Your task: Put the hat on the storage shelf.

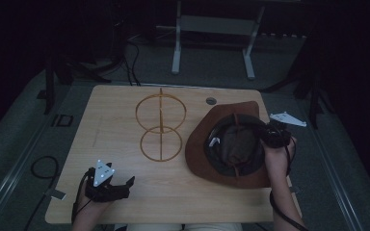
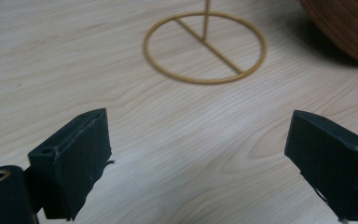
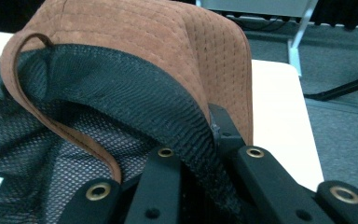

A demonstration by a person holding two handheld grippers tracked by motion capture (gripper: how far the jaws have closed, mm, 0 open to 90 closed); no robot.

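A brown suede brimmed hat [image 1: 231, 144] lies crown-down on the right side of the wooden table [image 1: 111, 110], showing its black mesh lining. My right gripper [image 1: 264, 134] is shut on the hat's right edge; in the right gripper view the jaws pinch the black mesh band [image 3: 186, 121] with the brown brim [image 3: 168, 37] rising behind, and a thin brown strap [image 3: 60, 126] loops at the left. A gold wire stand [image 1: 161, 126] with two rings stands mid-table. My left gripper [image 1: 125, 187] rests open near the front left edge, its jaws wide apart and aimed at the stand's base ring [image 2: 205, 46].
A round cable grommet [image 1: 211, 101] sits near the table's far edge. Behind the table stands a white metal frame [image 1: 212, 29] on grey floor. A black cable [image 1: 43, 166] loops on the floor at the left. The hat's edge [image 2: 349, 28] lies ahead-right of my left gripper.
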